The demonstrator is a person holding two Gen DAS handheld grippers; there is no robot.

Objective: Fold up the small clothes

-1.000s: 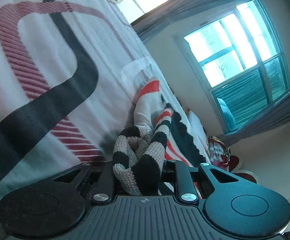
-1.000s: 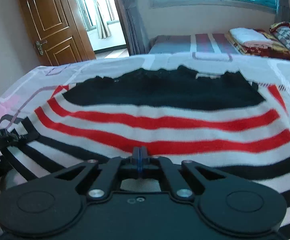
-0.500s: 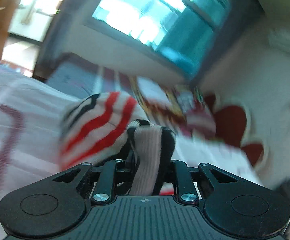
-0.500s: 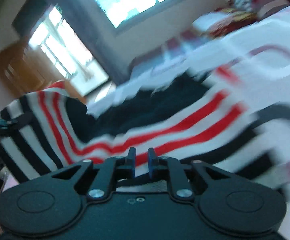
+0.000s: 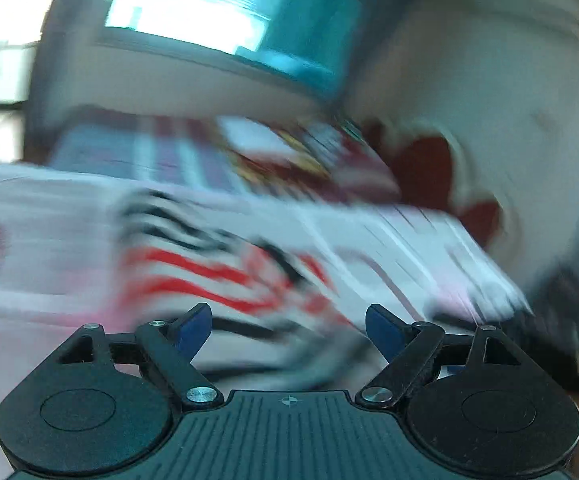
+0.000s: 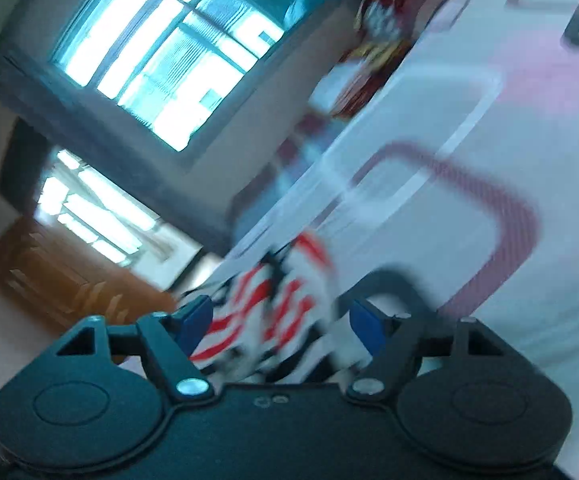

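My left gripper (image 5: 288, 326) jaws spread wide, nothing between them, my right gripper (image 6: 280, 324) jaws likewise spread, striped knit sweater (image 5: 209, 276) lying bunched on the patterned bedsheet (image 6: 469, 184) just ahead of both, views motion-blurred, window (image 6: 169, 52) behind.

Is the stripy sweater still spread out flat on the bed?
Bunched up, not flat: the stripy sweater lies in a rumpled heap on the bed sheet. The blur hides whether it is neatly folded.
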